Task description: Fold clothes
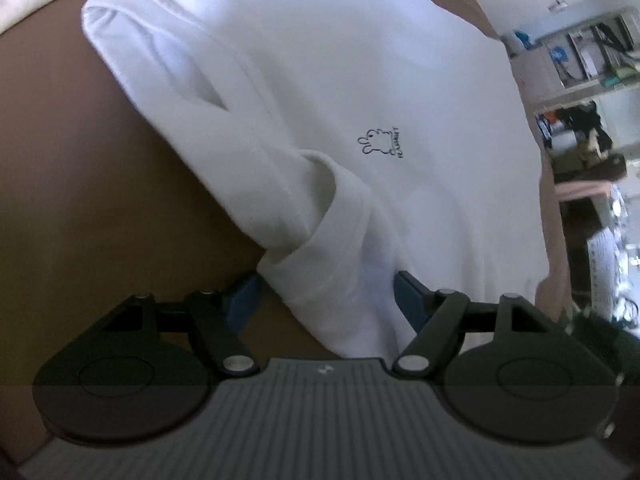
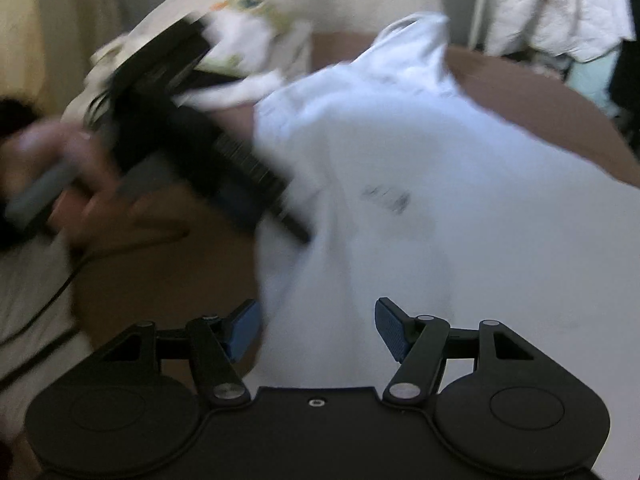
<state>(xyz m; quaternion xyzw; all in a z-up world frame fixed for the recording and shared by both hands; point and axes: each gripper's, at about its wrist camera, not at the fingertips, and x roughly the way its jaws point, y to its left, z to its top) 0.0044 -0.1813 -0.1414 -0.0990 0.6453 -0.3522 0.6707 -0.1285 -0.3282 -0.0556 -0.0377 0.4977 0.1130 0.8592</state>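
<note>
A white sweatshirt (image 1: 320, 80) with a small black rabbit print (image 1: 380, 142) lies spread on a brown surface (image 1: 100, 200). Its sleeve is folded across the body, and the ribbed cuff (image 1: 320, 240) reaches down between the blue pads of my left gripper (image 1: 326, 298). The jaws stand wide and the pads do not squeeze the cloth. In the right wrist view the same sweatshirt (image 2: 440, 200) is blurred. My right gripper (image 2: 316, 328) hangs open over its near edge, with cloth below the gap. A hand (image 2: 48, 160) holds the left gripper's black body (image 2: 192, 140) at the garment's left side.
Cluttered shelves (image 1: 592, 52) stand beyond the surface's far edge. More clothes are heaped at the back (image 2: 240, 32), and a white quilted garment (image 2: 552, 8) hangs at the upper right. A dark cable (image 2: 60, 280) trails over the brown surface (image 2: 160, 280) at the left.
</note>
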